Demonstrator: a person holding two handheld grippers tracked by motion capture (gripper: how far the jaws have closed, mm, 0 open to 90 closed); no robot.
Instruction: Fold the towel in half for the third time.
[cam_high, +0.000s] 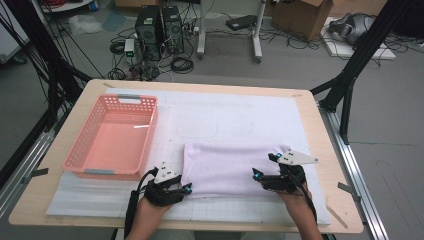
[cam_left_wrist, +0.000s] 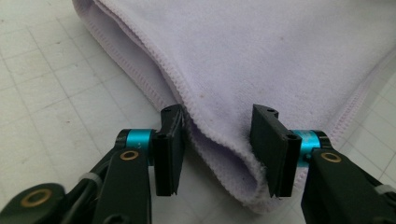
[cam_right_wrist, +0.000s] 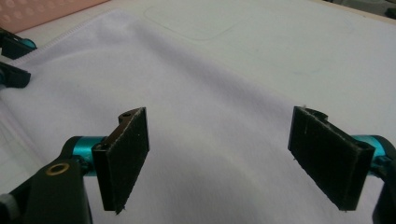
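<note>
A folded lilac towel (cam_high: 230, 167) lies flat on a white gridded mat (cam_high: 240, 115) that covers the wooden surface (cam_high: 320, 150), near the person's edge and about midway across. A pink slotted basket (cam_high: 114, 137) stands on the mat to the left of the towel, just beside its far left corner but apart from it.

The left tongs (cam_high: 187, 189) sit at the towel's near left corner. In the left gripper view, the left tongs (cam_left_wrist: 217, 149) straddle that corner: a folded lip of towel (cam_left_wrist: 243, 56) with a stitched hem lies between the two black jaws. The jaws stand about half spread. The left pad sits right against the hem, while the right pad appears to touch the fold's edge; whether they press the cloth cannot be told for certain, and the fold is not visibly squeezed.

The right tongs (cam_high: 264, 166) hang over the towel's right part, inward from its right edge. In the right gripper view, the right tongs (cam_right_wrist: 219, 163) stand wide, with nothing between the jaws; the towel (cam_right_wrist: 196, 102) spreads smooth beneath them, and the left tongs' teal-collared tips (cam_right_wrist: 11, 60) show at its far corner, beside the basket (cam_right_wrist: 42, 9).

Both hands enter from the bottom of the high view, a cable trailing from each gripper.
</note>
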